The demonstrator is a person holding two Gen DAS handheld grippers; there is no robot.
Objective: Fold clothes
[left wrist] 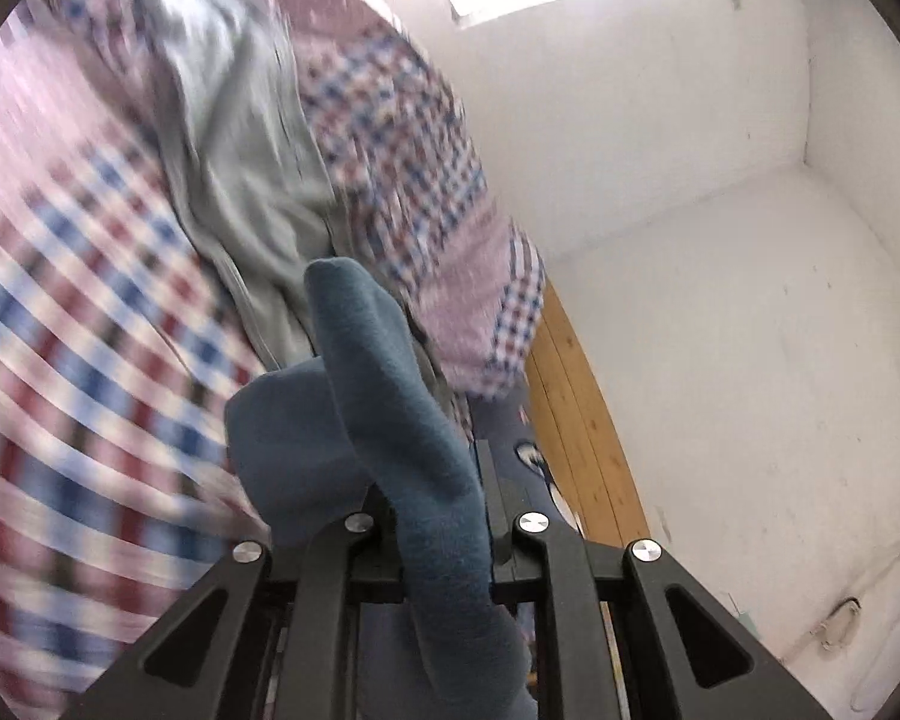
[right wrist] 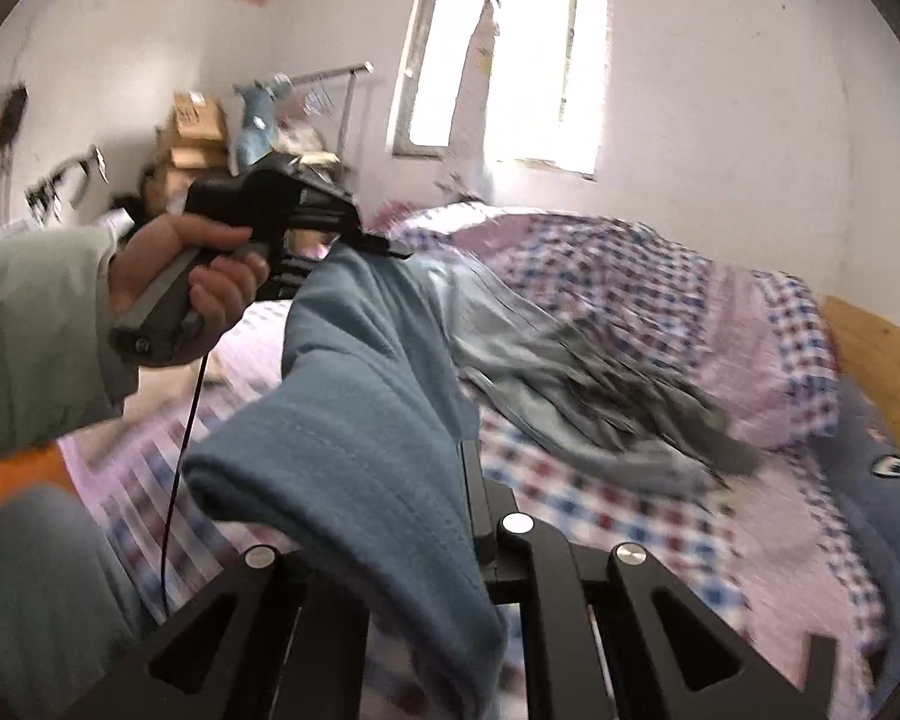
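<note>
Both tongs, the left tongs [left wrist: 432,504] and the right tongs [right wrist: 450,498], clamp the blue garment [right wrist: 360,396] stretched between them; a grey garment [right wrist: 570,384] lies ahead on the bed [right wrist: 660,516].

left wrist: close, tilted over checked bedding [left wrist: 90,360] | right wrist: faces window [right wrist: 504,72] | shared: bedding

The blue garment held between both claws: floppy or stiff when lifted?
Likely floppy: the blue garment sags and drapes over the right claw. Probably grippy rather than slippery, given its fleecy look. It bunches at the left claw.
</note>
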